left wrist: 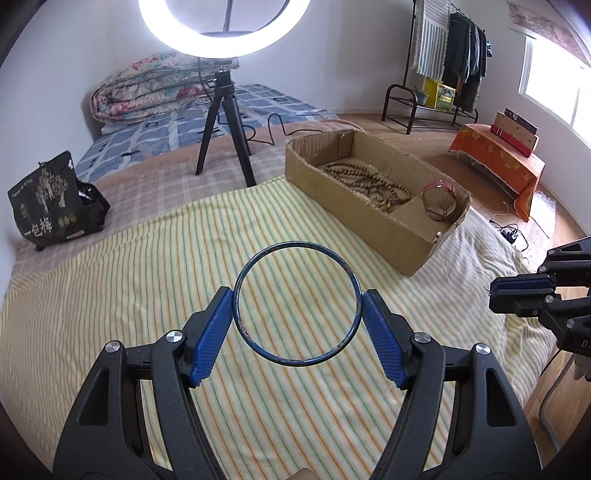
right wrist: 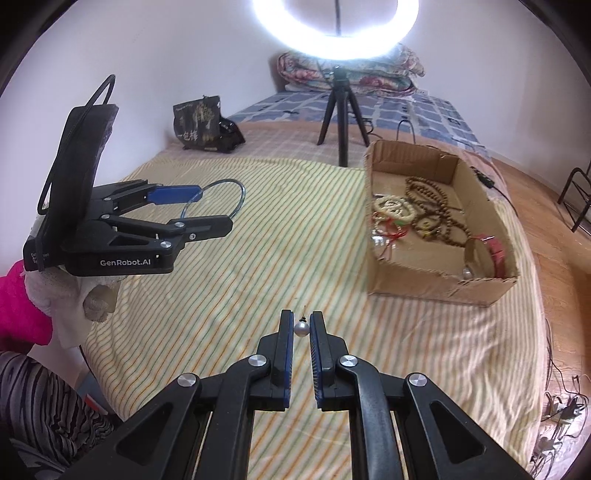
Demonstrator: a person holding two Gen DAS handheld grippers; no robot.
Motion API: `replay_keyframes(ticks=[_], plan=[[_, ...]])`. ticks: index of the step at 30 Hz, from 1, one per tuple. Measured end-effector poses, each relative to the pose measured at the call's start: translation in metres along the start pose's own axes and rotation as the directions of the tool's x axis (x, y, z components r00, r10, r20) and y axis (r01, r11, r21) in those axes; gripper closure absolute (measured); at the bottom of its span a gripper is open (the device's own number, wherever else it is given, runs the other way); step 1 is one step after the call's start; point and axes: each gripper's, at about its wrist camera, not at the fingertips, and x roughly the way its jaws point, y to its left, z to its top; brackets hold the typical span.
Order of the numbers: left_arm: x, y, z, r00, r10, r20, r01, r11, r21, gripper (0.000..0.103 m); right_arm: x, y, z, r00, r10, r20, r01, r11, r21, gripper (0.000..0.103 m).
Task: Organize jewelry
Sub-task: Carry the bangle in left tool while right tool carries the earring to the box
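Left gripper (left wrist: pixel 297 325) clamping blue bangle (left wrist: pixel 297 305) across its width; right gripper (right wrist: pixel 302 326) pinching pearl earring (right wrist: pixel 301 329), bound for box (right wrist: pixel 424 284) upper right.

Left wrist camera is sitting just behind my left gripper (left wrist: pixel 297 319), looking forward and down along its fingers; the cardboard box (left wrist: pixel 354 206) is lying at upper right of the frame. Right wrist camera is looking likewise over my right gripper (right wrist: pixel 301 325), box (right wrist: pixel 436 284) at right. Both views are sharing the striped blanket (left wrist: pixel 147 280), ring light (right wrist: pixel 336 33) and each other's gripper at the frame edges.
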Motion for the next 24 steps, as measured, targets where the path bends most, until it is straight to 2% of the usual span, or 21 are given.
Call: replay_keyframes(ticks=[13, 24], plan=[[0.015, -0.02, 0.05, 0.998, -0.027, 0.048, 0.025, 0.999, 0.042, 0.03, -0.017, -0.039, 0.013, 0.998, -0.044, 0.042, 0.042, 0.998, 0.044, 0.096], [0.045, -0.037, 0.093, 0.996, -0.054, 0.066, 0.05, 0.996, 0.07, 0.03, -0.011, -0.066, 0.033, 0.996, -0.061, 0.064, 0.057, 0.997, 0.06, 0.096]])
